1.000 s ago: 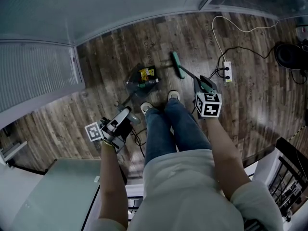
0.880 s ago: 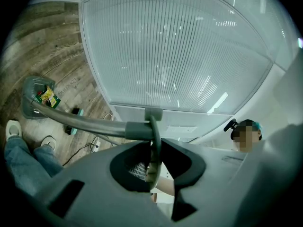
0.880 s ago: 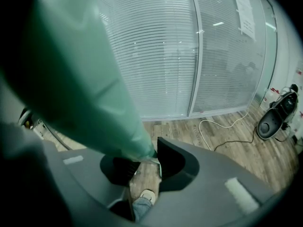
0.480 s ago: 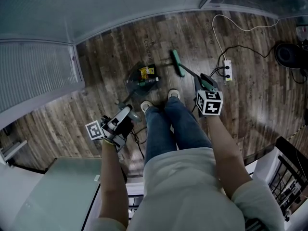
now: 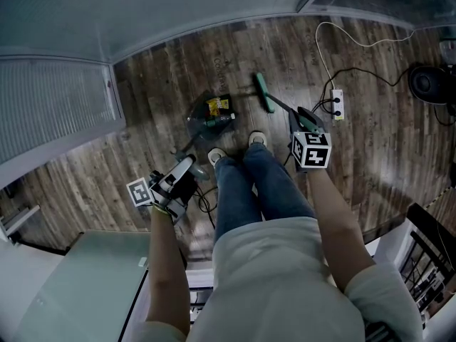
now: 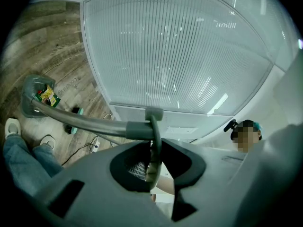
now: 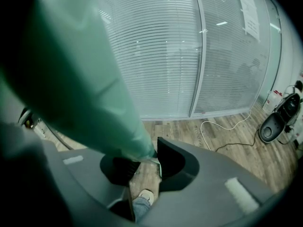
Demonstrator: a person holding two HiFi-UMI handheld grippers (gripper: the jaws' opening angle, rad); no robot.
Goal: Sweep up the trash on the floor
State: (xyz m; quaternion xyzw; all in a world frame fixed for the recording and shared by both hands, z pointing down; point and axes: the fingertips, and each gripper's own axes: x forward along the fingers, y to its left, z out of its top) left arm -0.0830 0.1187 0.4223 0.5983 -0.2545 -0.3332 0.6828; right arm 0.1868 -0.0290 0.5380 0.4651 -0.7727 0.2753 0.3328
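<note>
We see the dustpan (image 5: 196, 122) resting on the floor (image 5: 157, 91), holding a yellow wrapper (image 5: 217, 106) and a dark green piece (image 5: 218, 122). Our left gripper (image 5: 187, 167) pinches the dustpan's grey handle (image 6: 90, 123). Our right gripper (image 5: 305, 122) is clamped on the green broom handle (image 7: 90, 79), with the broom head (image 5: 264, 95) just right of the dustpan. Beyond the dustpan runs a glass wall (image 5: 142, 13), bare planks lie to its left, and a power strip (image 5: 336, 105) lies well to its right.

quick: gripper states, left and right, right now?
Left gripper: closed on the dustpan handle.
Right gripper: closed on the broom handle.
</note>
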